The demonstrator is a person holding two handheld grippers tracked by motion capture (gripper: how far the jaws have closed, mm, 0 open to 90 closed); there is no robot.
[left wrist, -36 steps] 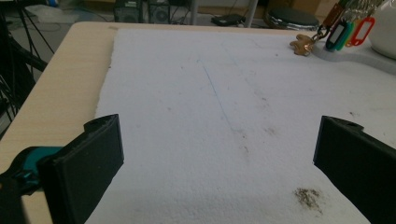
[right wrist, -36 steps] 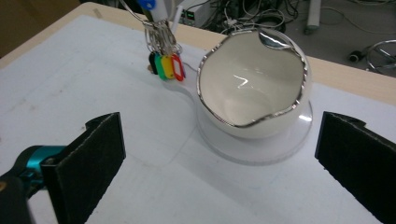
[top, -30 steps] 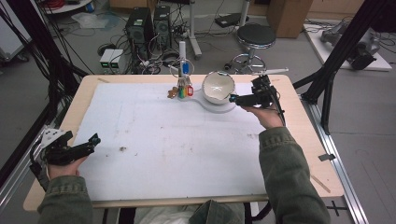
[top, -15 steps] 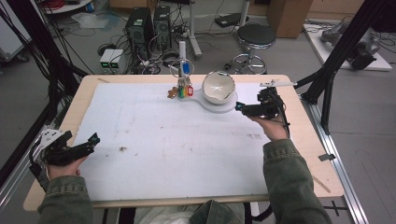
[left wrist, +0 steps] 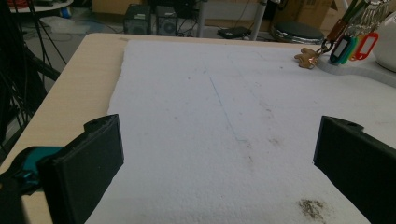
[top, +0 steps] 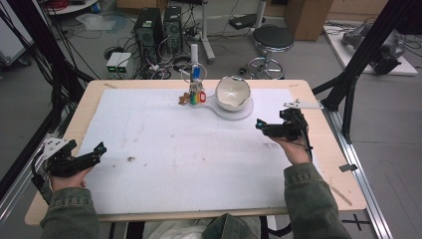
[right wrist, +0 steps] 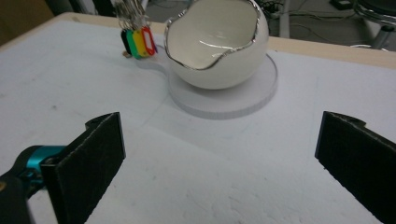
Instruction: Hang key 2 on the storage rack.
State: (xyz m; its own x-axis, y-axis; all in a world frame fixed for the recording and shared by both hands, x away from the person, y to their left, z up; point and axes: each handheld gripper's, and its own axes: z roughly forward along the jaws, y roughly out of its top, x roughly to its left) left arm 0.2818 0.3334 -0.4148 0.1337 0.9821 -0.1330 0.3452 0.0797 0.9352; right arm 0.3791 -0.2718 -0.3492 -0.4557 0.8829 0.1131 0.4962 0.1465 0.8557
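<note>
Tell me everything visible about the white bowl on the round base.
The bowl is egg-shaped, white and glossy, like glazed ceramic, with a wavy, cracked-shell rim edged in a thin silvery line. It looks empty and stands upright, its opening tilted toward the right gripper's camera. It sits on a flat round white base near the far edge of the table, beside a bunch of coloured key tags. Neither gripper touches it.

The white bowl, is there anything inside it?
No, in the right gripper view the white bowl shows a bare, shiny inside with nothing in it.
</note>
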